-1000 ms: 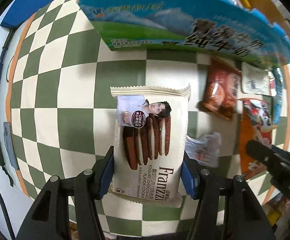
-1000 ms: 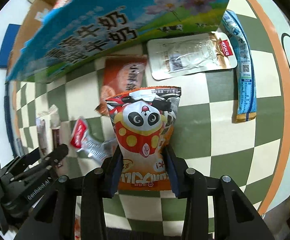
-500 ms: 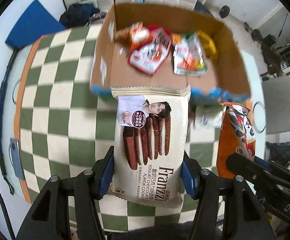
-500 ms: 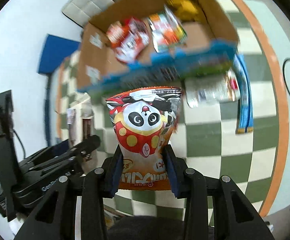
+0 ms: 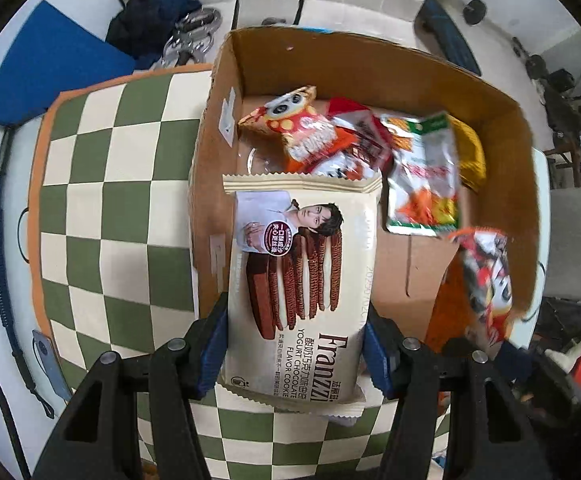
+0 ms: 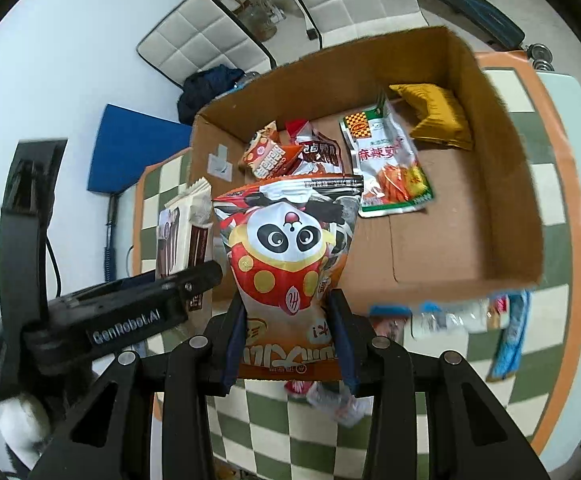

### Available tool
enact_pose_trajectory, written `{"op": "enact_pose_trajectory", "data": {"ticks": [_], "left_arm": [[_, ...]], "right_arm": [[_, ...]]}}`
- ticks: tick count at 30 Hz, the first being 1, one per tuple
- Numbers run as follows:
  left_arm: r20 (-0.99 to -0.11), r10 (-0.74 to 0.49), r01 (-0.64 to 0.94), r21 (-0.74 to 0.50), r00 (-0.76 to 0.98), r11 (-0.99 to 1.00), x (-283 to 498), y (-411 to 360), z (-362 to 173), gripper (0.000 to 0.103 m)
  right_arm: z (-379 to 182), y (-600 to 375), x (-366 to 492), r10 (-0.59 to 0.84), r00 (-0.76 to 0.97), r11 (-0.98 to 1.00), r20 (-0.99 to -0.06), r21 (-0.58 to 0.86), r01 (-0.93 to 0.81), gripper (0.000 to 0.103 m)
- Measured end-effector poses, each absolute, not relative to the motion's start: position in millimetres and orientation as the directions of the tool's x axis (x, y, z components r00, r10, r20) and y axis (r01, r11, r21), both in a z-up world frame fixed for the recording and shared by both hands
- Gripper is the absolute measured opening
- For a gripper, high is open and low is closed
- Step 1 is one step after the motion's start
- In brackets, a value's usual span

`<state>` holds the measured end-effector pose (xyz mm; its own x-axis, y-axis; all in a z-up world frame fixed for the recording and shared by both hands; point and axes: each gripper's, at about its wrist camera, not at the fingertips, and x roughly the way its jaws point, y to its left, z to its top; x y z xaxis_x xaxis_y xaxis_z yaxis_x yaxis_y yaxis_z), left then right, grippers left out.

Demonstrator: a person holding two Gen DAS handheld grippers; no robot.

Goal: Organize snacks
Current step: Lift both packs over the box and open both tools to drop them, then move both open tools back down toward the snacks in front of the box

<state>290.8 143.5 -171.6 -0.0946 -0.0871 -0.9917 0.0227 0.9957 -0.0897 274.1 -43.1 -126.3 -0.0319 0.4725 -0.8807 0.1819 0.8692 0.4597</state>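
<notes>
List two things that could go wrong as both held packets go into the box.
The left hand-held gripper and right hand-held gripper hang side by side, so they might collide. The cookie packet sits over the cardboard box wall and might catch on it. The panda bag could land on snacks inside.

- Cookie pack (image 5: 298,280) over cardboard box (image 5: 502,152) near-left edge, panda bag (image 6: 290,264) to its right.
- In box: snack packets (image 6: 298,152) far-left, pouch (image 6: 386,168) mid, cushion-like bag (image 6: 434,116) far-right.
- Box on checkered table (image 5: 102,184).

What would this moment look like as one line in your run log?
left gripper: shut on Franzzi cookie pack | right gripper: shut on panda snack bag | both held above open cardboard box
</notes>
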Motion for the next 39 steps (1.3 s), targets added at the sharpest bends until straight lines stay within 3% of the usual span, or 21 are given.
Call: {"op": "enact_pose_trajectory", "data": {"ticks": [10, 28, 30, 32, 33, 39], "left_arm": [[-0.975, -0.081, 0.024, -0.087, -0.208, 0.996, 312.2, 143.9, -213.9, 0.056], [-0.961, -0.083, 0.019, -0.091, -0.263, 0.996, 305.2, 149.3, -228.4, 0.057], [-0.965, -0.090, -0.005, -0.092, -0.247, 0.996, 308.2, 155.2, -223.9, 0.061], [-0.968, -0.101, -0.019, -0.100, -0.231, 0.995, 308.9, 159.8, -218.6, 0.067], [-0.969, -0.103, -0.022, -0.101, -0.224, 0.995, 308.4, 161.3, -215.9, 0.071], [-0.975, -0.095, -0.011, -0.094, -0.203, 0.995, 301.4, 159.7, -203.4, 0.074]], "right_arm": [[-188.4, -18.2, 293.5, 0.438, -0.113, 0.891, -0.892, 0.414, 0.188, 0.042], [-218.2, -2.1, 304.5, 0.432, -0.169, 0.897, -0.886, 0.403, 0.183, 0.043], [-220.1, -1.1, 307.0, 0.421, -0.173, 0.903, -0.890, 0.392, 0.176, 0.050], [-219.1, -2.3, 307.6, 0.412, -0.171, 0.907, -0.895, 0.383, 0.176, 0.082], [-217.8, -2.7, 307.4, 0.412, -0.170, 0.907, -0.895, 0.384, 0.175, 0.086], [-207.5, 0.3, 306.8, 0.377, -0.165, 0.923, -0.911, 0.356, 0.144, 0.088]]}}
